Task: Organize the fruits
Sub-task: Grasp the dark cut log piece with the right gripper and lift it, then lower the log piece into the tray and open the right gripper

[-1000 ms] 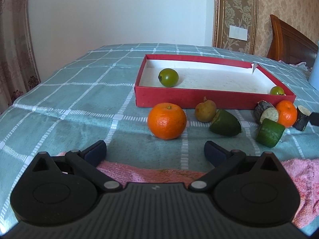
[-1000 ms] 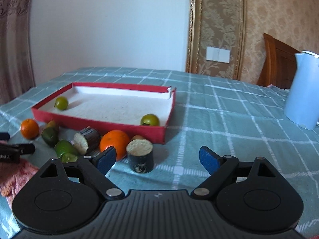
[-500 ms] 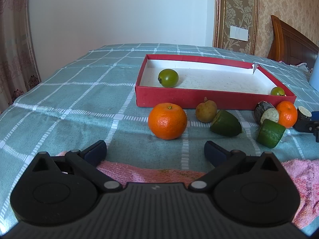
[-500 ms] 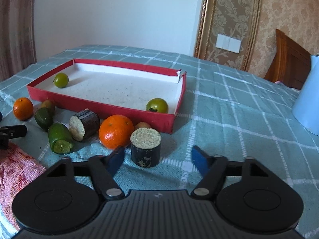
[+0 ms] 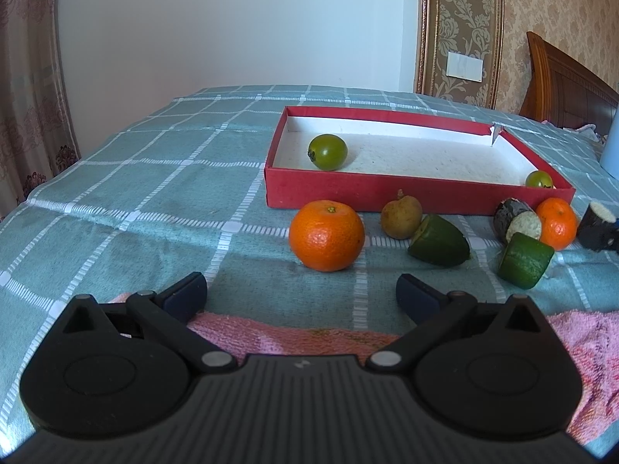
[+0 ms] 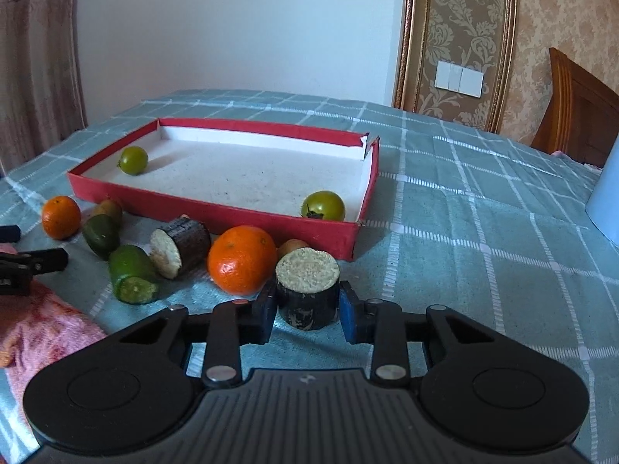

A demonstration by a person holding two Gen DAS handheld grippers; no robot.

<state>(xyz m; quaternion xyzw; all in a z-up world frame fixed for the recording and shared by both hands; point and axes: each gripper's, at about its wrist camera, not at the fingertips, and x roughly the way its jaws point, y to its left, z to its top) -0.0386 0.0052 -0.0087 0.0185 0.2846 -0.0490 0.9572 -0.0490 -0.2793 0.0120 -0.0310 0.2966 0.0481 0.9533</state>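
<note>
Right claw [image 6: 308,311] clamped on dark cane stub [image 6: 307,294], orange [image 6: 241,260] touching alongside, left claw [image 5: 301,295] open.

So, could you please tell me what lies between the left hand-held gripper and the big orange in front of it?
Only bare checked tablecloth and the pink towel's edge, shown in the left wrist view, separate the left hand-held gripper from the orange.
</note>
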